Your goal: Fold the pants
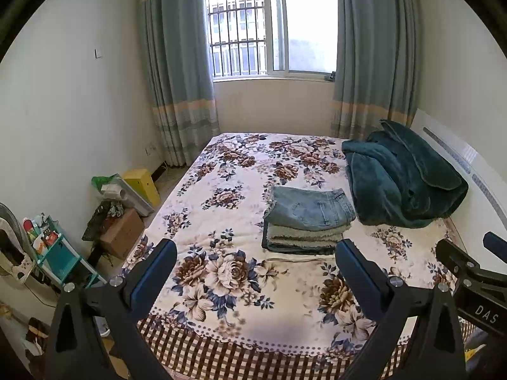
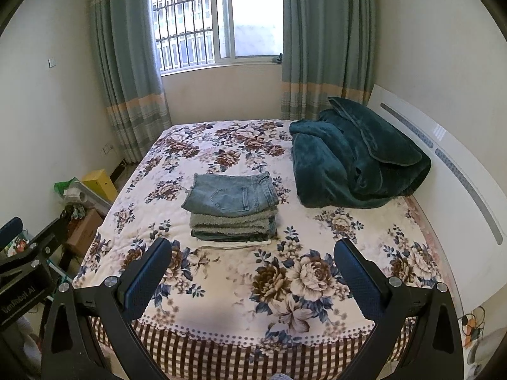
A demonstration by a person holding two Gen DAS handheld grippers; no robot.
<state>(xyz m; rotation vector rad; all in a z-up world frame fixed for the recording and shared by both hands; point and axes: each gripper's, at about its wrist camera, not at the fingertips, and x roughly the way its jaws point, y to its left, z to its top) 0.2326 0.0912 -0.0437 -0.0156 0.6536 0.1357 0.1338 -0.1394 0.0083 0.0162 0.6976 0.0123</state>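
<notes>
Denim pants (image 1: 309, 221) folded, both jaws wide, empty

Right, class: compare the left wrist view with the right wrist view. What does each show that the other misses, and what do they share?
Only the left wrist view shows the teal shelf rack by the wall, and the right gripper at its right edge.

Only the right wrist view shows the left gripper at its left edge, and an orange wire object on the floor.

Both show the folded jeans atop a stack on the floral bed, the dark green blanket, the yellow box and the window. Both grippers are open and empty.
</notes>
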